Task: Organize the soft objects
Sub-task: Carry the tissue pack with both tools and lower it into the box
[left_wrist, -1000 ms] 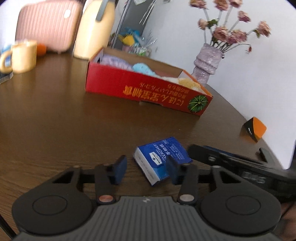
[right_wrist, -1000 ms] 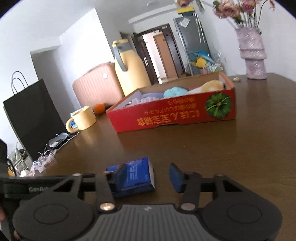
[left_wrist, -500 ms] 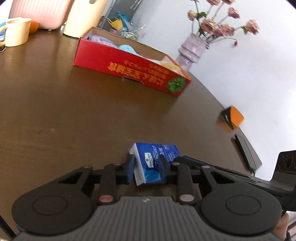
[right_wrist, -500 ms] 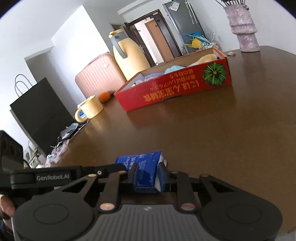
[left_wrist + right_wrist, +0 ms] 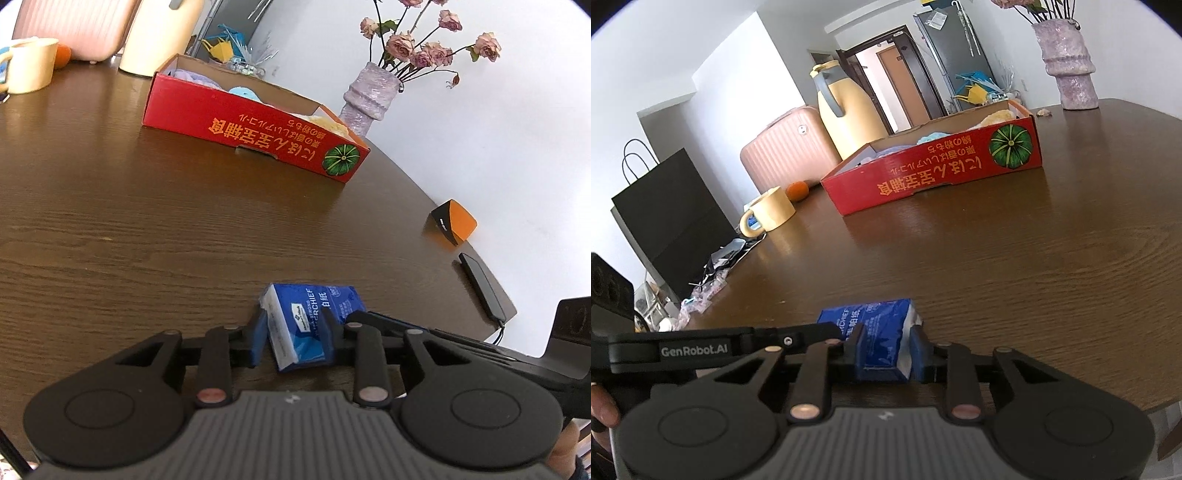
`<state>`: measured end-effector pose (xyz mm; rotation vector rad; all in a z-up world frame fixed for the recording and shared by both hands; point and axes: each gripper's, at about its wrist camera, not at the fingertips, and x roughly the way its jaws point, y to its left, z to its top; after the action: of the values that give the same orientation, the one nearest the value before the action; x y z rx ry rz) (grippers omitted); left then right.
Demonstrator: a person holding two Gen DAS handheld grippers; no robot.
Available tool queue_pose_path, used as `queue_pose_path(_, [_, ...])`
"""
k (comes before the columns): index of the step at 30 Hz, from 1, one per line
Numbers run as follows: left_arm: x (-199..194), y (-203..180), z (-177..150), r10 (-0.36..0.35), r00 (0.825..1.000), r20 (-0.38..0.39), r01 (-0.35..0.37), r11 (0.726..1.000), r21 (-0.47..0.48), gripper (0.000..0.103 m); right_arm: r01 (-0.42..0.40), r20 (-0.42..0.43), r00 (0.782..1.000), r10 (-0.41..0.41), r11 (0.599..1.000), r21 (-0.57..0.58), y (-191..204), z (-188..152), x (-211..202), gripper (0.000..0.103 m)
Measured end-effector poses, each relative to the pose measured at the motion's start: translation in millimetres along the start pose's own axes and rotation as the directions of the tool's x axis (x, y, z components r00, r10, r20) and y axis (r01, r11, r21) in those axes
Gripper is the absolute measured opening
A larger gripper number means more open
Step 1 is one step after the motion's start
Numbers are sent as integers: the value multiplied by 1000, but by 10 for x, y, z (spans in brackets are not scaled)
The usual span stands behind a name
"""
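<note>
The blue tissue pack (image 5: 308,325) lies on the brown wooden table (image 5: 147,229), well short of the red cardboard box (image 5: 255,129), and both tools have it at once. The left gripper (image 5: 293,338) is closed nearly to the pack's width: its right finger presses the printed face, though a thin gap shows beside the left pad, so the hold on that side is uncertain. From the other end, the right gripper (image 5: 888,350) is clamped on it, the film puckering between its blue pads (image 5: 918,350).

The main risk, as I judge it, is the two grips working against each other — if the hands lift at different rates or angles, the soft pack could twist, crumple or slide out of the looser left hold. Squeezing harder would only crush the tissues.

The way to the red cardboard box is bare wood; nothing stands between. The box already holds a light blue soft item (image 5: 243,93) and a yellow one (image 5: 997,117), so free room inside may be tight. Behind the box stand a yellow thermos jug (image 5: 846,114) and a lilac vase (image 5: 371,98); to its left, a cream mug (image 5: 770,213) — none of them in the path.
</note>
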<state>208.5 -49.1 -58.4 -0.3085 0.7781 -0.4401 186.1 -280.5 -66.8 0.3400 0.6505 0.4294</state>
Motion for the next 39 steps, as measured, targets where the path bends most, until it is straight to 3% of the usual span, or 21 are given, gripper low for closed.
queue_pose_path(5, [23,10,24,-9,1000,3,9,1000,9,26,-5,-7,1000,5,1000,3,-12,69,52,24])
queue_pose_path(10, [3,-51,218,-12,999,52,10,999,40,25,13,69,998,-11,1000,-29,67,325,65,22])
queue_pose_path(19, [205,-125,1249,-39,977,207,13,992,127,25,47,217,976,-17,990,-133,91,1406,454,22])
queue_pose_path(24, [618,-72,2086,-35,971,237,-6,986,169,24,50,205,979,-18,987,-154,-93,2265,1049,22])
queue_pose_path(28, [1153,142,2673,-21,976,217,-3,994,113,24,72,153,987,-50,988,-137,-326,2804,1674,22])
queue_pose_path(32, [1775,360,2997,26,989,147,-36,997,62,23,87,36,996,-85,993,-83,-613,3058,2283,22])
queue_pose_path(35, [2148,489,3069,86,995,51,-89,995,50,23,104,-67,992,-107,993,-52,-742,3000,2578,20])
queue_pose_path(37, [2295,551,3026,131,991,-27,-129,990,61,23,116,-96,987,-126,988,-105,-713,2903,2667,18])
queue_pose_path(39, [2339,574,2962,159,986,-54,-155,985,78,23,107,-123,985,-123,986,-129,-666,2863,2661,18])
